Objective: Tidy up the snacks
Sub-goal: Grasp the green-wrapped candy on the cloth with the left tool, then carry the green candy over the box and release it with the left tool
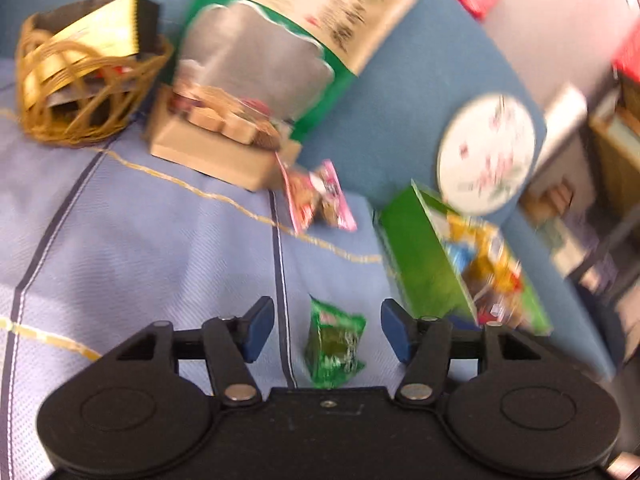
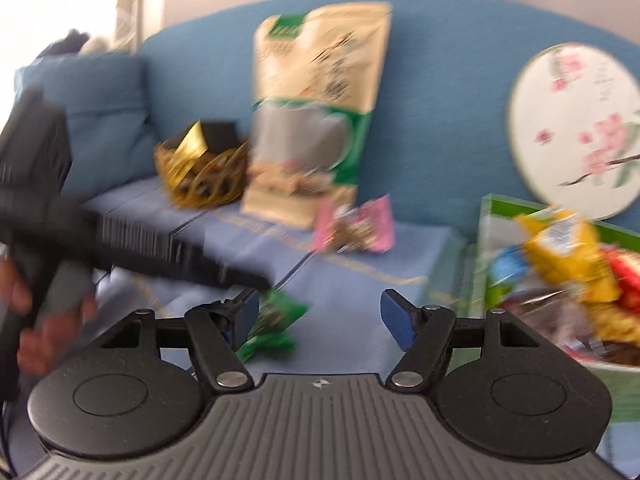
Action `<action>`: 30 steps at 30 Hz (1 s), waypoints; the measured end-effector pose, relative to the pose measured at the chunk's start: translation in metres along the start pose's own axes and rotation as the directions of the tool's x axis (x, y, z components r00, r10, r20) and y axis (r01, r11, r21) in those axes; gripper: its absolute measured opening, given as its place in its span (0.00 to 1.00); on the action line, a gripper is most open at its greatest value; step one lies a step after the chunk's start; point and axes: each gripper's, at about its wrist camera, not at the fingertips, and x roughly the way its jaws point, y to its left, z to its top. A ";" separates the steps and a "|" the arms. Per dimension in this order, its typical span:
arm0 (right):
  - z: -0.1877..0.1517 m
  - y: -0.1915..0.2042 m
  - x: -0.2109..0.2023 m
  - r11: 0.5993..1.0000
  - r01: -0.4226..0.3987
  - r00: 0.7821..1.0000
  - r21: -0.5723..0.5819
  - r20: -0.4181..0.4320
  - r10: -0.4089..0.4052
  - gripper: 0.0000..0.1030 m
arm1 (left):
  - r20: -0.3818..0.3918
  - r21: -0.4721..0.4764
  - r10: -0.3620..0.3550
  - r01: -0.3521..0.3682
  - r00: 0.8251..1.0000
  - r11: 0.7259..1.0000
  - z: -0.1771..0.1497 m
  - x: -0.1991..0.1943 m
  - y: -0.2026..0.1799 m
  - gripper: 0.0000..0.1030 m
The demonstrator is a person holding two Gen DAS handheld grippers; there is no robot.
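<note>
While both views are motion-blurred, the layout reads clearly enough. Left gripper [image 1: 327, 330]: jaws spread wide, nothing pinched; a small green packet [image 1: 334, 350] lies on the blue sheet [image 1: 140, 248] between the 2 blue pads [image 1: 258, 330] without touching either. Right gripper [image 2: 320, 318]: jaws also wide apart and empty (the same green packet shows behind its left pad, partly hidden by it). In the right wrist view the left gripper's black body crosses the left side of the frame, held by a hand [image 2: 44, 320], its tip just above the green packet.

Positions on the sheet:
- wire basket [image 1: 80, 92], far left, with a gold pack [image 1: 92, 46] sticking up out of it;
- tall beige-and-green bag [image 1: 280, 60], just right of the basket, leaning on the blue backrest [image 1: 400, 100];
- pink packet [image 1: 320, 200], just in front of the bag's lower corner;
- green box [image 1: 424, 264], right side, open, holding several mixed snack packs (yellow, red and blue ones visible; labels too blurred to read);
- round white fan [image 1: 486, 154] with pink blossoms, propped against the backrest behind the box.

Green packet is well apart from the basket and near the box.
</note>
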 end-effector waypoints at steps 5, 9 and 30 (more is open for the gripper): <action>-0.013 0.017 0.025 0.998 -0.065 0.996 0.009 -0.056 0.065 1.00 | -0.067 0.009 0.006 -0.006 0.998 1.000 0.003 0.012 0.002 0.97; -0.014 0.025 0.039 0.998 -0.045 0.996 -0.032 -0.075 0.043 1.00 | -0.077 -0.023 -0.031 0.029 0.997 0.999 0.003 0.020 0.002 0.84; 0.008 0.011 -0.007 0.996 0.049 0.997 -0.069 0.058 -0.045 0.57 | 0.008 0.088 -0.122 0.121 0.992 0.989 0.004 0.005 -0.069 0.49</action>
